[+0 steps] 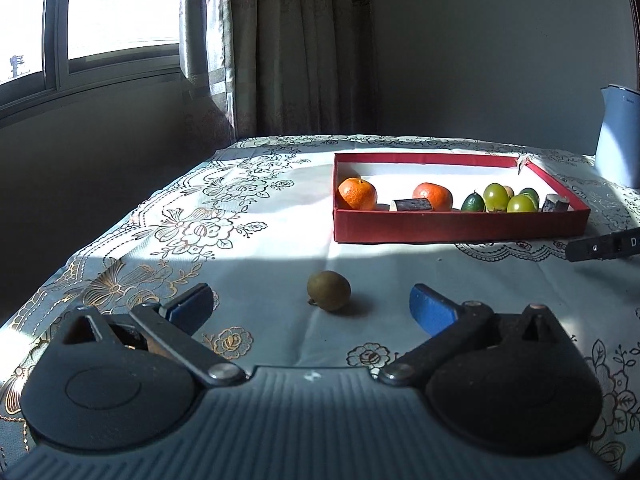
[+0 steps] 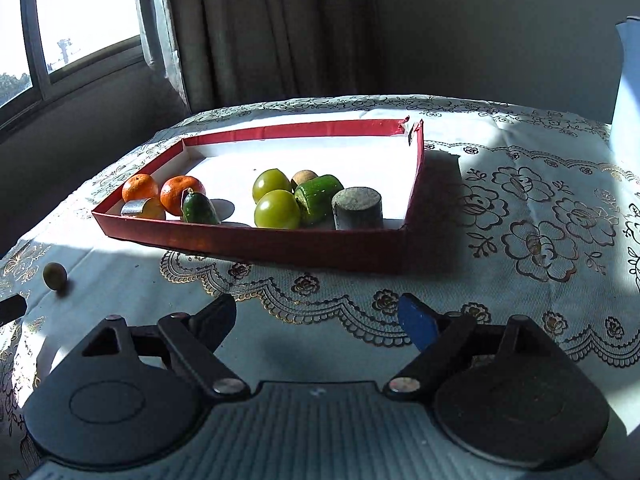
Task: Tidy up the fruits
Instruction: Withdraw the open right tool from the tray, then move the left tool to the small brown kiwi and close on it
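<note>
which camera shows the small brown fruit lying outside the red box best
The left wrist view: the brown fruit lies on the tablecloth, centred just ahead of the open left gripper, large and unblocked. The right wrist view shows the same fruit only small, near the left edge, in shadow, far left of the red box.

Lay bare cloth ahead of the spread left gripper (image 1: 312,312) save one brown fruit (image 1: 329,291); beyond stood the red tray's (image 1: 460,230) near wall.
</note>
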